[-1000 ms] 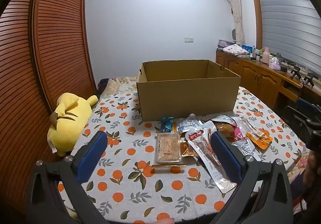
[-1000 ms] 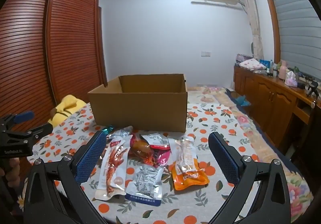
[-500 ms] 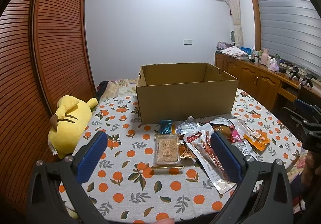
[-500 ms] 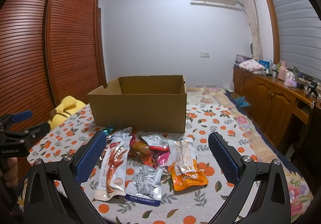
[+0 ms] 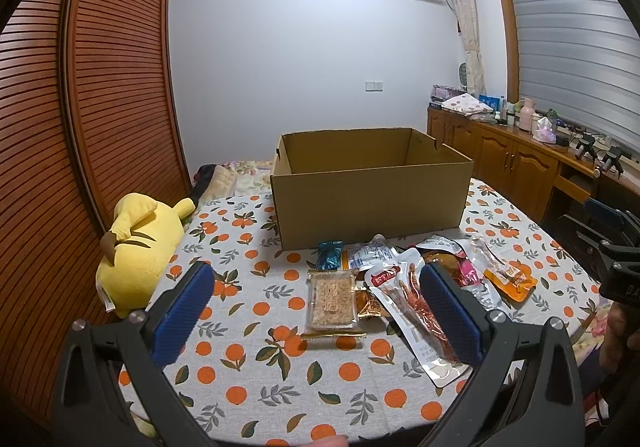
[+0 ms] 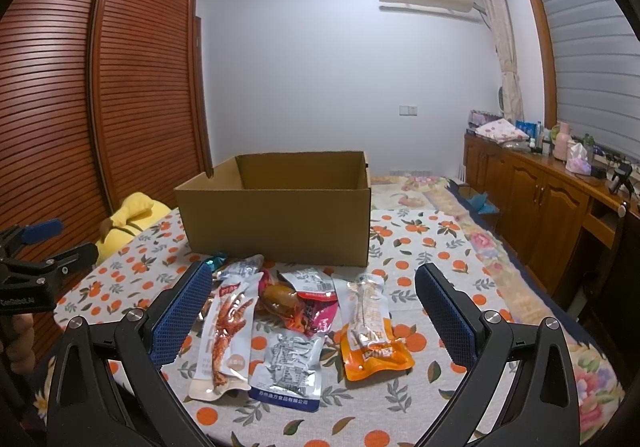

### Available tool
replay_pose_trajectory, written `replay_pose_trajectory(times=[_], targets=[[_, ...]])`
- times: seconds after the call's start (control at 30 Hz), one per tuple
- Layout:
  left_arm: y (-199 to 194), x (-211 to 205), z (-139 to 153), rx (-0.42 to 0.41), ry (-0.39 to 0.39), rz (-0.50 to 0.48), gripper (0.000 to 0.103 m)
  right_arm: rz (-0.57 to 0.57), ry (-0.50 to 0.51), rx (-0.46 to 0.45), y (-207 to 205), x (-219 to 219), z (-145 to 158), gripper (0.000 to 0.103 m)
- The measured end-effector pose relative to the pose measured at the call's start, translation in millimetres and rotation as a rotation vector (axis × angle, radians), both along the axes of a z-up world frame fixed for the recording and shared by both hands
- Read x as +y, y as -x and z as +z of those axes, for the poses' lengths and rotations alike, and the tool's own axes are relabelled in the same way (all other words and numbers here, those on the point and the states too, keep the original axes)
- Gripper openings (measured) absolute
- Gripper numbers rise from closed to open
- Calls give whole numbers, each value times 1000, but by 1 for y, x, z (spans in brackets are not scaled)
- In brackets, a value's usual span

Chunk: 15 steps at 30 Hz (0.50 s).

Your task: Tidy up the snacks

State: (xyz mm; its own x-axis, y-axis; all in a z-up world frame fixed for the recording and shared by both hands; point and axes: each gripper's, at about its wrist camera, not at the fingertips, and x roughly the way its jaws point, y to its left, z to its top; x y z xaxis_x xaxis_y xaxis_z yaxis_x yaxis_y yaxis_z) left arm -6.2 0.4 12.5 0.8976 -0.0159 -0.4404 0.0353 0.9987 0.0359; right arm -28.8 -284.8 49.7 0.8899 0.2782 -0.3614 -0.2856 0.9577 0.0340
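Glossy snack packets (image 6: pixel 296 323) lie heaped before the open cardboard box (image 6: pixel 280 227); left claw (image 5: pixel 316 295) and right claw (image 6: pixel 314 295) hover spread, empty.

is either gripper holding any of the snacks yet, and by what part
Nothing is held. The left gripper and right gripper are both open above the table, and the snack packets lie loose in front of the cardboard box.

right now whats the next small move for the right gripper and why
Probably lower the right gripper onto the orange packet and close on it. Both grippers are open and hold nothing, the cardboard box looks empty from here, and that packet lies flat on the table between the fingers, apart from the pile.
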Motion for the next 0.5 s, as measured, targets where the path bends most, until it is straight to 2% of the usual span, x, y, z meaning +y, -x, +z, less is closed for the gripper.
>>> replay_pose_trajectory(times=[0.5], targets=[[2, -1, 0, -3, 2, -3, 103, -1, -1, -1, 0, 0, 0, 103]])
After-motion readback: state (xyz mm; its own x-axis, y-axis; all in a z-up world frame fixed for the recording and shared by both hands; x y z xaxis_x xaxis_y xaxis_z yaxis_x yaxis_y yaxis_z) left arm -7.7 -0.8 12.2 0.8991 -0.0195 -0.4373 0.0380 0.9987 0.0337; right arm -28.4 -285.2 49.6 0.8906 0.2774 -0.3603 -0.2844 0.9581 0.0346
